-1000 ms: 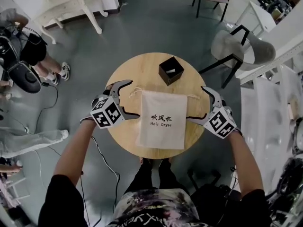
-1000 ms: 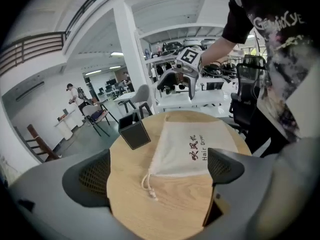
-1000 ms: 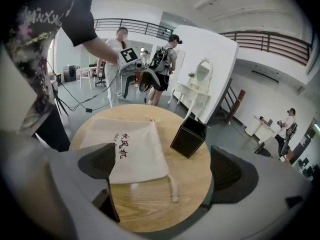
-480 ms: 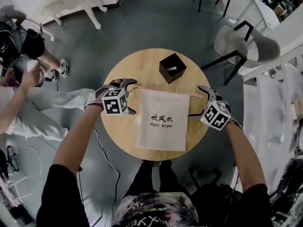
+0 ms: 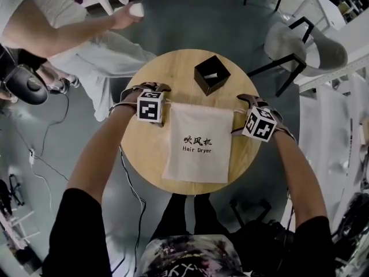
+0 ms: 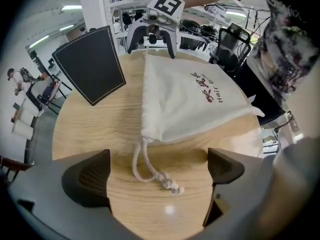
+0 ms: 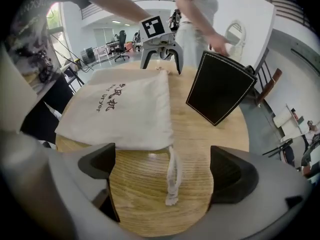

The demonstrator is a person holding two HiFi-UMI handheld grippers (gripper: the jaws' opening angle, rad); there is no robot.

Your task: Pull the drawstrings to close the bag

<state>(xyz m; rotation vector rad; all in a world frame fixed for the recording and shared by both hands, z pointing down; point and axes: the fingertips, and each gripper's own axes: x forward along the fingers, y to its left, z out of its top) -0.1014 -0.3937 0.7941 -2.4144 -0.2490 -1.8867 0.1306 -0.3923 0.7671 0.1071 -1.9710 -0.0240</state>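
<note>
1. Left gripper point(image 6: 155, 175): jaws spread wide and released, gripping nothing. The left drawstring point(image 6: 150, 168), knotted at its end, lies looped on the wood between them and touches neither jaw.
2. Right gripper point(image 7: 165, 173): jaws equally wide apart and empty. The right drawstring point(image 7: 173, 176) runs straight out from the bag's corner. It ends between the jaws, clear of both.
3. Bag point(image 5: 196, 146): cream cloth printed "Hair Dryer", lying flat on the round wooden table point(image 5: 141, 154) between the two grippers. Its mouth edge spans from one gripper to the other, flat and at full width.
4. Black box point(image 5: 211, 74): open-topped, standing between the grippers but farther out, near the bag's mouth, with bare wood between box and bag. It sits beyond the left gripper's left jaw and beyond the right gripper's right jaw, off the line of both strings.
5. Bystander point(image 5: 86, 33): light clothes, beyond the left gripper at the table's far side, with one arm stretched out.
6. Views:
   - The head view shows the marker cubes covering much of each jaw gap, and the strings barely show there.
   - Only the gripper views show each string lying loose between the jaws.
   - Each gripper view also shows the opposite gripper at the far bag corner.
   - The grey chair point(image 5: 305, 45) beyond the right gripper shows clearly only from the head.
</note>
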